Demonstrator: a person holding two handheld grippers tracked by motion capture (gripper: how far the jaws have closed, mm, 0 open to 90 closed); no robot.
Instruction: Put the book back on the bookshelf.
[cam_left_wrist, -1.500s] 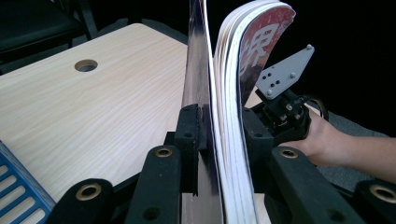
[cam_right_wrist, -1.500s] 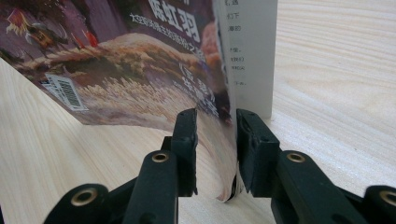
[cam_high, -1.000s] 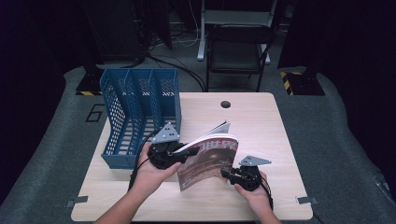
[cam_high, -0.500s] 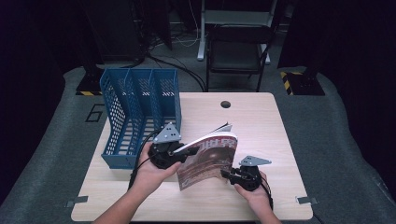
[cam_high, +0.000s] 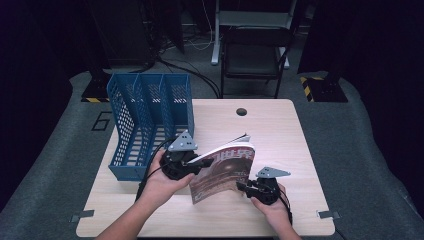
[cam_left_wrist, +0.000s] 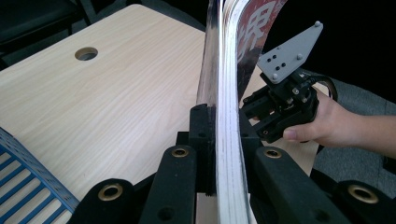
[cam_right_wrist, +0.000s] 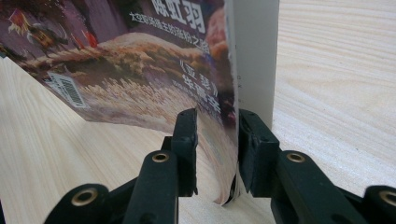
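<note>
A pale wooden table (cam_high: 280, 135) stands in a dark room. Above its near half a magazine (cam_high: 225, 170) is held up off the wood by two hand-held grippers. The left gripper (cam_high: 192, 162) clamps the page edges tightly between its jaws. The right gripper (cam_high: 245, 187) has its jaws around the lower cover edge, with a gap showing on one side. A blue file rack (cam_high: 145, 120) stands just left of the left hand. The table's far right part is open wood, with a cable hole (cam_high: 241, 111) near the back edge.
</note>
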